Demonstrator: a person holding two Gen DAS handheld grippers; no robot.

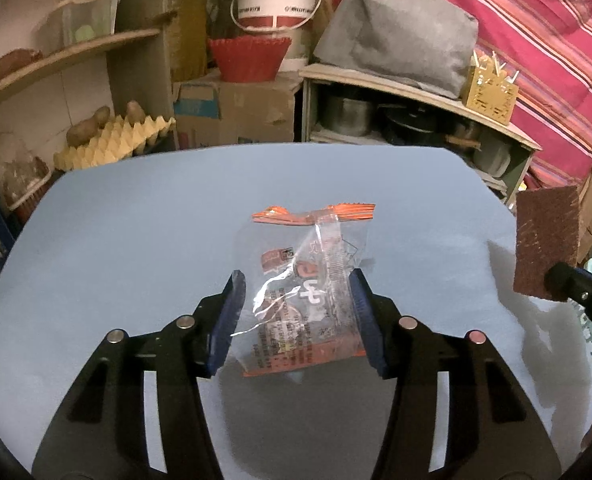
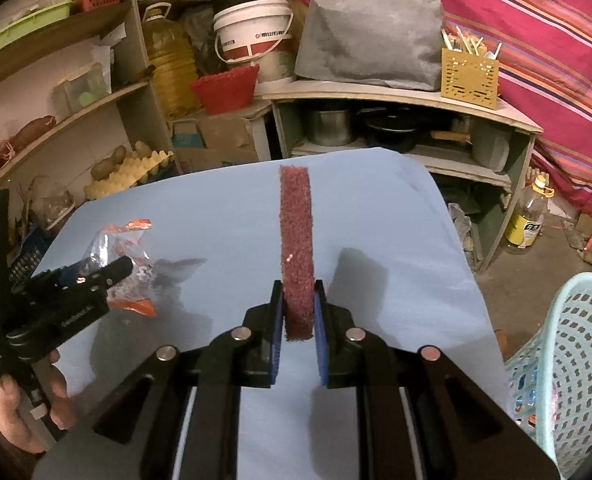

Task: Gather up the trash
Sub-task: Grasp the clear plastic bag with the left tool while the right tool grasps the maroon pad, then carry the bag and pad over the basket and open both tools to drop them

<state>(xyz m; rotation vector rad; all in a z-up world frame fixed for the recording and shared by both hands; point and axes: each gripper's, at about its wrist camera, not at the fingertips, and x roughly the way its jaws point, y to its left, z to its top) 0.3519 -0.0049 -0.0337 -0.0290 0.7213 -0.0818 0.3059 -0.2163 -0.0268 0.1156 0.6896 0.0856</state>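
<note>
My left gripper [image 1: 297,292] is shut on a clear plastic wrapper [image 1: 307,280] with orange ends and print, held above the blue table [image 1: 136,240]. The wrapper also shows in the right wrist view [image 2: 124,256], in the left gripper [image 2: 108,276]. My right gripper [image 2: 299,300] is shut on a dark red scouring pad [image 2: 296,240], held edge-up above the table [image 2: 375,220]. The pad [image 1: 545,240] also shows at the right edge of the left wrist view.
A light blue perforated basket [image 2: 567,364] stands on the floor right of the table. Behind the table are shelves with pots [image 2: 331,126], a white bucket [image 1: 276,4], a red basket [image 1: 250,58] and an egg tray with potatoes [image 1: 112,140].
</note>
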